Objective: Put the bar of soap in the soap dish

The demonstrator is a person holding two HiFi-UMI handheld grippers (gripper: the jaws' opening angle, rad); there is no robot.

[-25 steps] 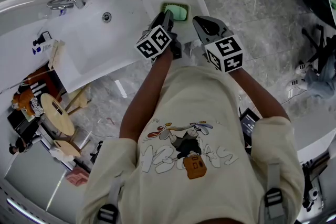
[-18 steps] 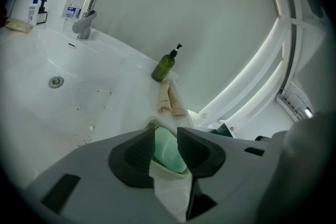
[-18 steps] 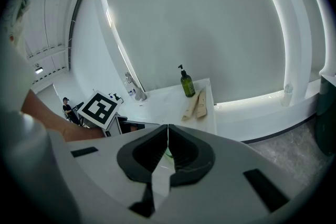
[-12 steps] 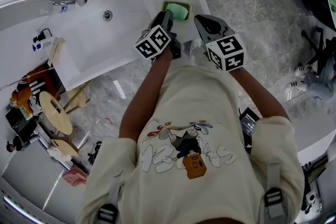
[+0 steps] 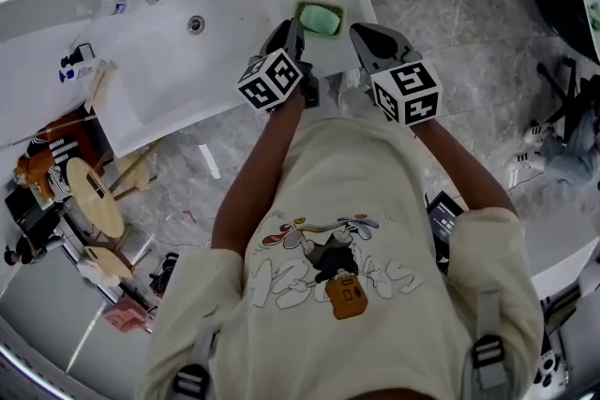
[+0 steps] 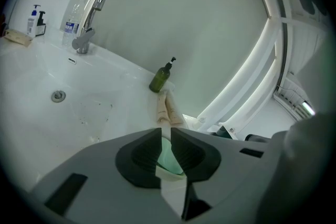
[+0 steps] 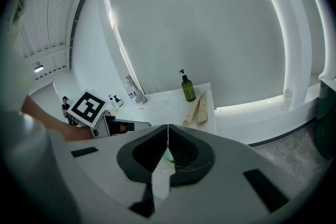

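Head view: the green soap [image 5: 322, 20] lies in the dish [image 5: 302, 11], which sits on the white sink [image 5: 178, 75] top near its front corner. The left gripper [image 5: 292, 33] hangs just beside the dish. The right gripper [image 5: 362, 34] is a little apart on the dish's other side, over the marble floor [image 5: 450, 5].

Left gripper view: the left gripper's [image 6: 166, 129] jaws are closing, with only a narrow gap between them. Nothing is held. The soap [image 6: 169, 157] shows through the gap, lying beyond the tips.

Right gripper view: the right gripper's [image 7: 168, 126] jaws meet at the tips, with nothing between them.

Farther back on the sink top, two pale tubes [image 6: 168, 107] lie side by side, with a dark green pump bottle [image 6: 160, 77] upright behind them. The tap [image 6: 86, 34] stands at the far edge of the basin.
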